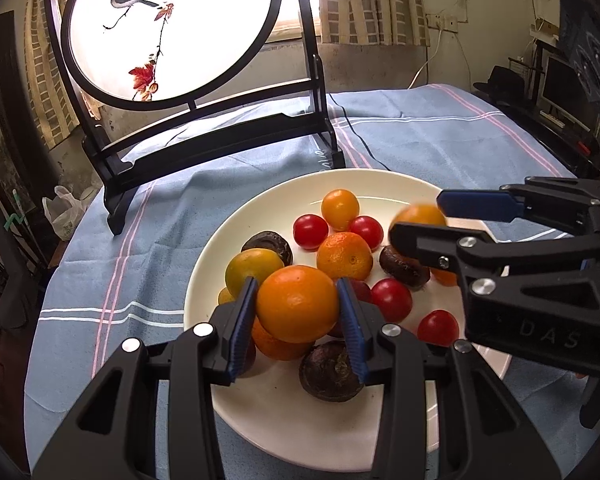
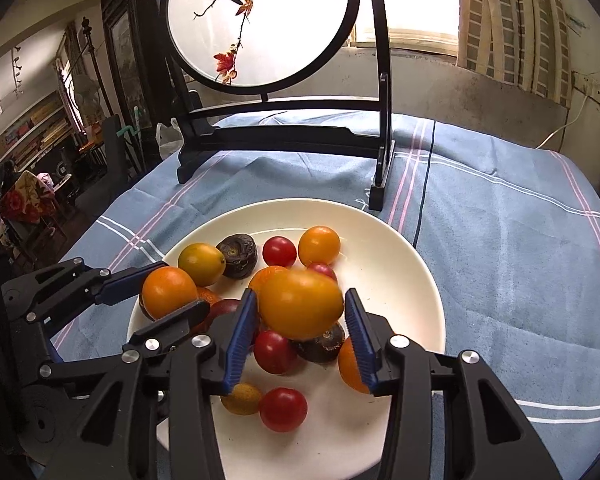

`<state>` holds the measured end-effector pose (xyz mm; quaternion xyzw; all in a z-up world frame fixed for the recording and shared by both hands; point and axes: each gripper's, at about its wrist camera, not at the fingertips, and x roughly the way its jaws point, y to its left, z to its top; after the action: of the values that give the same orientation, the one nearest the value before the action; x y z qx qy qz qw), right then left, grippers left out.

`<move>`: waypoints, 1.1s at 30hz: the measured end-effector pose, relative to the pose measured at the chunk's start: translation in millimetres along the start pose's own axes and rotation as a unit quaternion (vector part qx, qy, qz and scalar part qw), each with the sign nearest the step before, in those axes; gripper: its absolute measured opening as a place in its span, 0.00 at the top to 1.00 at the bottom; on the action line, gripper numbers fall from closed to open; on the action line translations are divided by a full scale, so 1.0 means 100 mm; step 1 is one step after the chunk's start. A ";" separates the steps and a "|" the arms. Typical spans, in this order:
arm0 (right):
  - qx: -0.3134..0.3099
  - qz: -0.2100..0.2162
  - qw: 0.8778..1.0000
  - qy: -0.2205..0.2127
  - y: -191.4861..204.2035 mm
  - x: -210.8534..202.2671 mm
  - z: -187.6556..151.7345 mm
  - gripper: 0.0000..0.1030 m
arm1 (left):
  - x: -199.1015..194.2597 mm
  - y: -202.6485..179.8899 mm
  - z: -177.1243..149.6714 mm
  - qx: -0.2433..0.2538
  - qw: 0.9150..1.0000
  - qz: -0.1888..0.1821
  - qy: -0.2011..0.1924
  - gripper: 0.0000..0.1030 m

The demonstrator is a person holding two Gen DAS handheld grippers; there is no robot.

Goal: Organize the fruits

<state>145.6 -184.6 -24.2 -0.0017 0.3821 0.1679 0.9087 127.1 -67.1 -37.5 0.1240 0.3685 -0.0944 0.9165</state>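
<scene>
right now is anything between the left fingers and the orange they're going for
No. The left gripper already has the orange between its fingers, pads against both sides, above the white plate.

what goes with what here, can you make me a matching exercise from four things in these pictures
Things
1. left tool
2. right tool
3. white plate
4. round bird painting

States or places
A. stands upright in a black frame behind the plate
B. grips a yellow-orange fruit
C. lies on the blue cloth, holding the fruit
D. grips a deep orange fruit

Pairs: 1-D, 2-B, 3-C, 4-A
</scene>
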 end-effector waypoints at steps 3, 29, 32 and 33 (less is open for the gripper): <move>0.007 0.004 1.000 -0.020 -0.01 -0.15 0.02 0.45 | -0.09 0.02 -0.02 -0.002 1.000 0.006 -0.018 0.35; 0.021 -0.026 0.988 -0.152 0.23 -1.22 -0.85 0.22 | -1.03 0.20 -0.42 -0.040 0.988 0.030 -0.145 0.05; 0.020 -0.026 0.990 -0.139 0.22 -1.12 -0.88 0.22 | -0.96 0.24 -0.43 -0.050 0.989 0.028 -0.138 0.05; 0.019 -0.026 0.990 -0.137 0.22 -1.10 -0.88 0.22 | -0.94 0.24 -0.43 -0.048 0.989 0.032 -0.137 0.05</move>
<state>5.5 -208.6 -7.4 0.0283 0.2572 0.1362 0.9563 38.6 -24.1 1.5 0.0769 0.2396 -0.0636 0.9657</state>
